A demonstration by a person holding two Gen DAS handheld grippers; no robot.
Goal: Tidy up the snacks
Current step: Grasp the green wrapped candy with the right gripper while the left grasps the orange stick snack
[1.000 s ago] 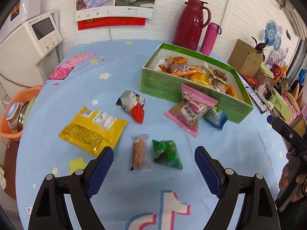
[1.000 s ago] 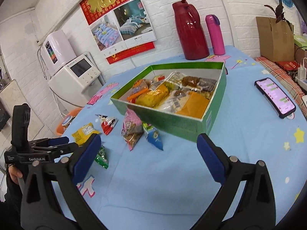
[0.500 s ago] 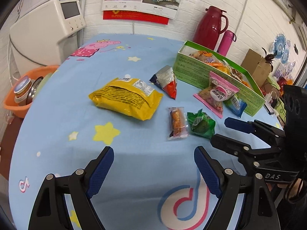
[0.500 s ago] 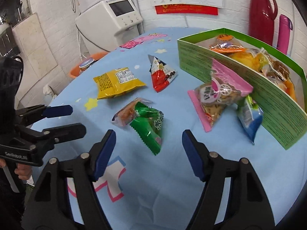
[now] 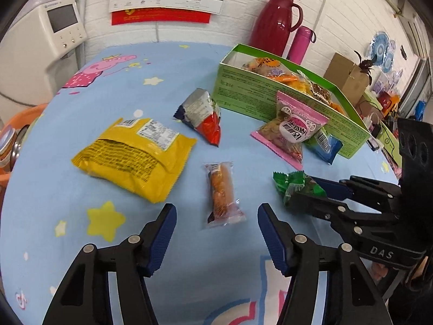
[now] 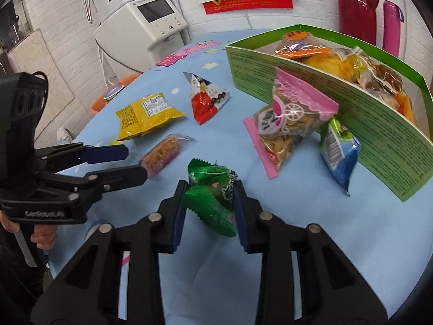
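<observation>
On the blue tablecloth, a green snack packet (image 6: 211, 195) sits between my right gripper's (image 6: 209, 203) pads, which are shut on it; the same packet (image 5: 295, 185) and right gripper (image 5: 305, 189) show at the right of the left wrist view. My left gripper (image 5: 216, 216) is open, its fingertips on either side of the near end of an orange snack in a clear wrapper (image 5: 220, 192). A yellow bag (image 5: 132, 157), a red and white packet (image 5: 203, 116), a pink bag (image 5: 292, 130) and a blue packet (image 5: 324, 146) lie loose. The green box (image 5: 270, 100) holds several snacks.
A red thermos (image 5: 276, 21) and a pink bottle (image 5: 301, 43) stand behind the box. A white appliance (image 5: 46, 43) and an orange basin (image 5: 21, 116) are off the table's left edge. A cardboard box (image 5: 346, 75) sits at the far right.
My right gripper has moved in and shut on the green packet. My left gripper has narrowed and come up to the orange snack.
</observation>
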